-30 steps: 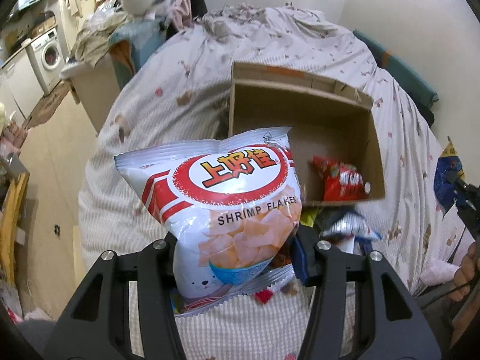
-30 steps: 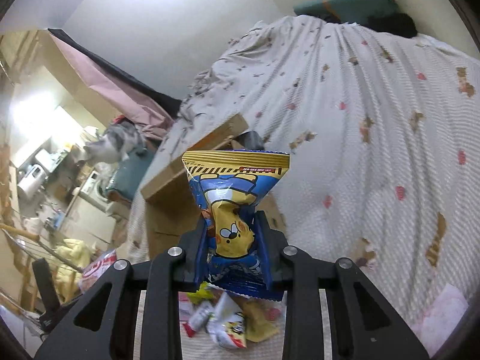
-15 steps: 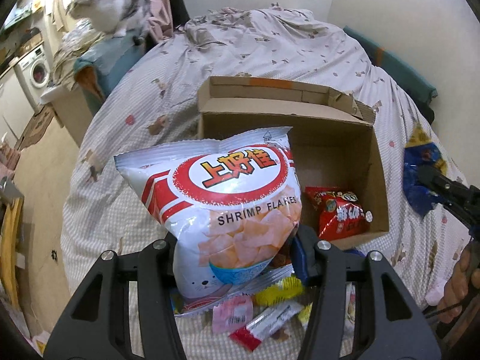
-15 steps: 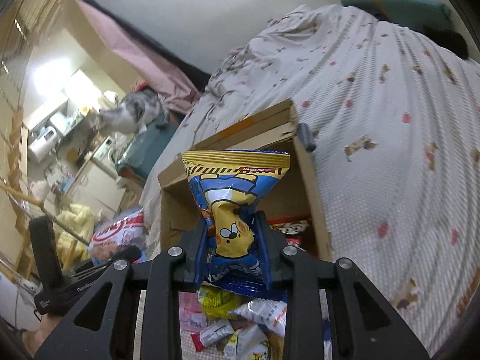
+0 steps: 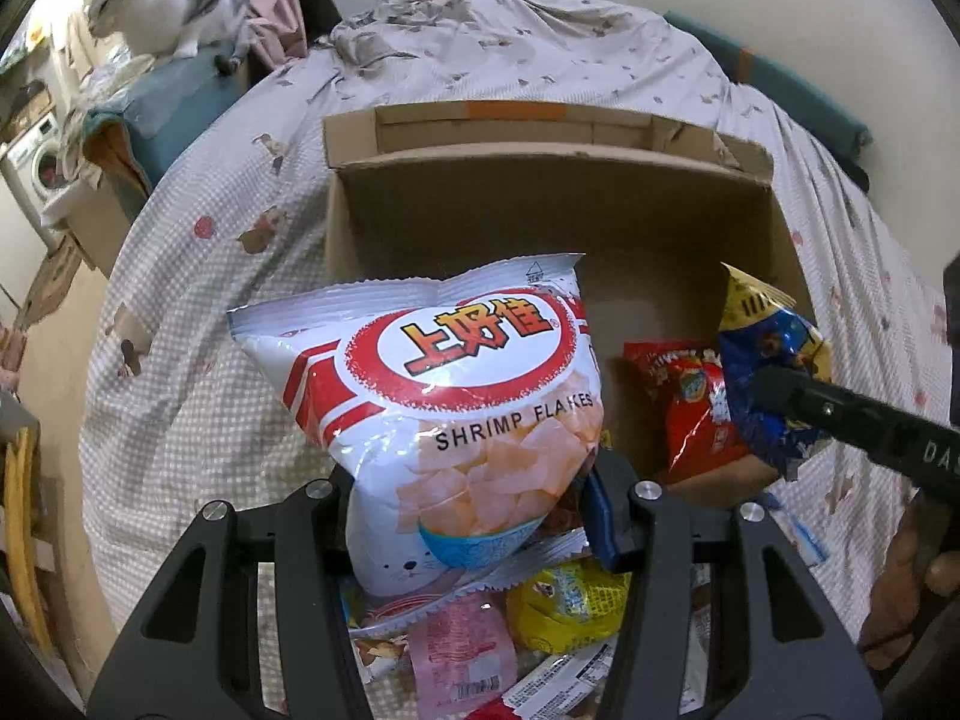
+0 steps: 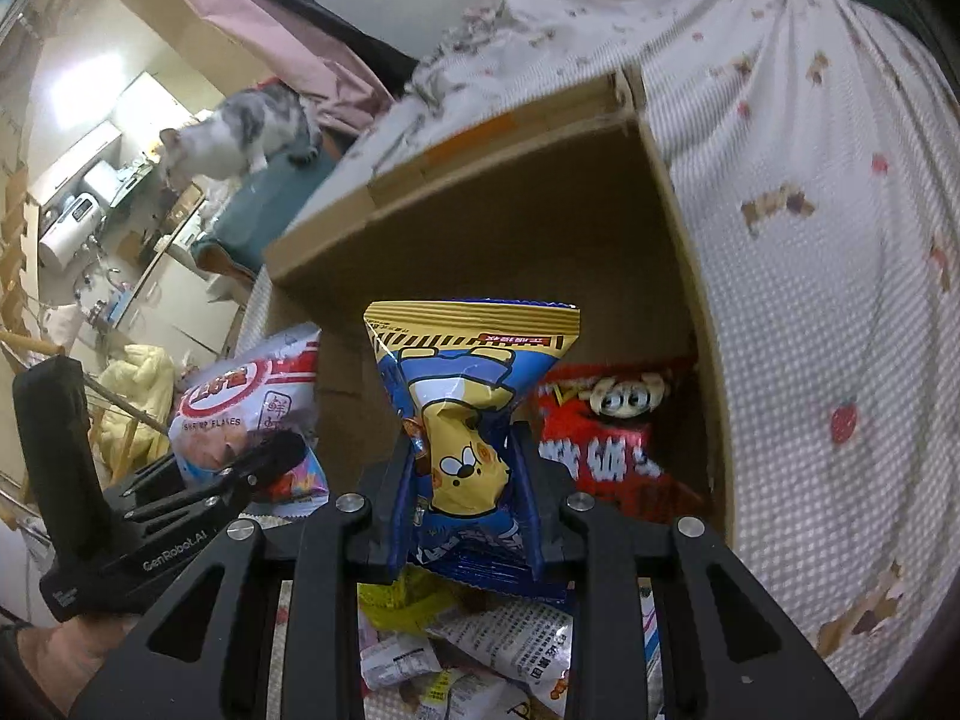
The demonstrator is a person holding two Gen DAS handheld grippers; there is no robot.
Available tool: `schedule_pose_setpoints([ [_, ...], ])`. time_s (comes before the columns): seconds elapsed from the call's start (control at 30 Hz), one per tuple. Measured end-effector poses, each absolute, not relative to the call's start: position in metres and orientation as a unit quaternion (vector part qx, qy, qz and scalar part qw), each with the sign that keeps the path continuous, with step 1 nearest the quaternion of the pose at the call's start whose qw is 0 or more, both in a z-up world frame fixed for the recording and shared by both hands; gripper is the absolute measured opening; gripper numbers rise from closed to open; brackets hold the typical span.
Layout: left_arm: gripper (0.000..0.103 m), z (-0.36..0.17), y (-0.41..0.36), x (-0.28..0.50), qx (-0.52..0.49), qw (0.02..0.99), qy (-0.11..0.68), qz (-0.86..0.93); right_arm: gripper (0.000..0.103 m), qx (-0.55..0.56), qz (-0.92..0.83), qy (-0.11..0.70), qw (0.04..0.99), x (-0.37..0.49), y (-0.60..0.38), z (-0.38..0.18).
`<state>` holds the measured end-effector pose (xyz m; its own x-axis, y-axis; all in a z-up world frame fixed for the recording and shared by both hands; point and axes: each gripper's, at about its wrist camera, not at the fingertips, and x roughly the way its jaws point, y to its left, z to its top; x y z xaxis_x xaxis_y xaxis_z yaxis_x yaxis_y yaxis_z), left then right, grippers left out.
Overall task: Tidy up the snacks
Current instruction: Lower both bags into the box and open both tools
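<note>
My left gripper [image 5: 474,516] is shut on a white and red Shrimp Flakes bag [image 5: 456,414], held just in front of the open cardboard box [image 5: 540,180] on the bed. My right gripper [image 6: 465,504] is shut on a blue and yellow snack bag [image 6: 468,408], held at the box's near right edge. That bag also shows in the left wrist view [image 5: 774,378]. A red snack bag [image 5: 690,408] lies inside the box at the front right; it also shows in the right wrist view [image 6: 606,438]. Several loose snack packets [image 5: 510,642] lie on the bed under both grippers.
The box stands on a bed with a checked, patterned cover [image 5: 198,396]. A grey and white cat [image 5: 168,0] sits on a teal-covered stand left of the bed. A washing machine [image 5: 33,168] and kitchen clutter lie further left. A wall runs behind the bed.
Both grippers have moved forward towards the box with their bags. The box now fills more of both views, and the blue bag has come up to the box's right front corner.
</note>
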<state>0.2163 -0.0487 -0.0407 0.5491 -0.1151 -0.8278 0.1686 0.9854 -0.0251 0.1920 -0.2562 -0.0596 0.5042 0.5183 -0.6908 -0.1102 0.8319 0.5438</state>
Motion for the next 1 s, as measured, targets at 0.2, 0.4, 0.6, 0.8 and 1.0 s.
schedule_pose_setpoints([
  [0.2, 0.05, -0.042, -0.057, 0.209, 0.054, 0.885, 0.454, -0.082, 0.031, 0.229, 0.186, 0.471, 0.831, 0.194, -0.257, -0.066],
  [0.4, 0.05, -0.044, -0.049, 0.212, 0.023, 0.879, 0.469, -0.08, 0.032, 0.221, 0.191, 0.462, 0.837, 0.191, -0.256, -0.06],
  [0.6, 0.052, -0.04, -0.041, 0.212, 0.007, 0.884, 0.46, -0.077, 0.033, 0.224, 0.2, 0.469, 0.831, 0.194, -0.252, -0.064],
  [0.8, 0.053, -0.04, -0.037, 0.212, 0.0, 0.884, 0.462, -0.074, 0.034, 0.233, 0.197, 0.467, 0.83, 0.196, -0.255, -0.067],
  [1.0, 0.054, -0.04, -0.041, 0.211, 0.012, 0.881, 0.466, -0.081, 0.075, 0.232, 0.184, 0.454, 0.841, 0.195, -0.261, -0.062],
])
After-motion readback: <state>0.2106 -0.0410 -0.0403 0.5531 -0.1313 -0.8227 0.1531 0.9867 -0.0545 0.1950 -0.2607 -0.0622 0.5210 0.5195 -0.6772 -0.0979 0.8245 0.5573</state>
